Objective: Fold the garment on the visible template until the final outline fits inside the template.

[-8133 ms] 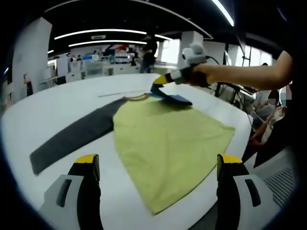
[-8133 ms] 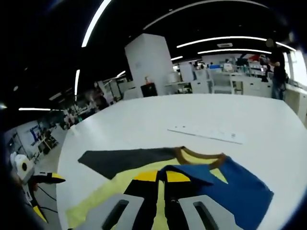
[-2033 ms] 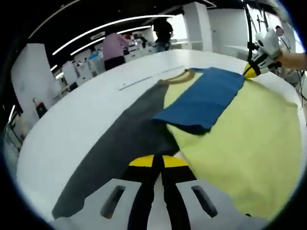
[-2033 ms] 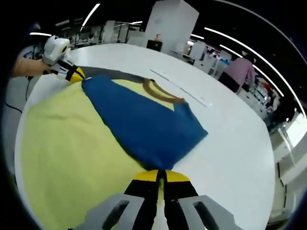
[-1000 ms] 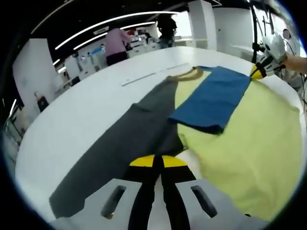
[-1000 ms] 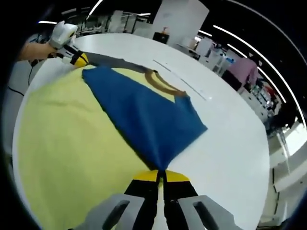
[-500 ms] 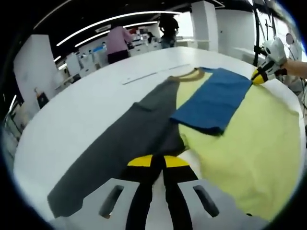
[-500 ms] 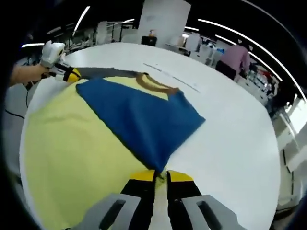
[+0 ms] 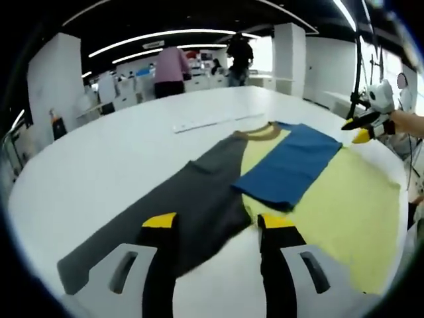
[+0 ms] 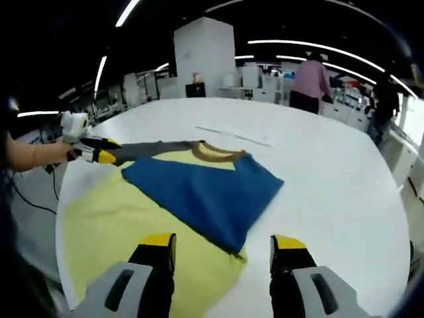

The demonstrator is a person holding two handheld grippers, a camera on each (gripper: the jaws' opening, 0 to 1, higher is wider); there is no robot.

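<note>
Our left claw (image 9: 215, 228) and right claw (image 10: 222, 248) now let go and spread wide, blue sleeve (image 10: 205, 192) folded across the yellow garment (image 9: 344, 205), grey sleeve (image 9: 179, 212) flat on the white tabletop (image 10: 318, 172)

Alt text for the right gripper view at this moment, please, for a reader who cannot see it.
A yellow shirt lies flat on a white table, its blue sleeve folded across the body and its grey sleeve stretched out to the left. The right gripper hangs open above the shirt's near edge, and the left gripper is at the far left by the grey sleeve.
</note>
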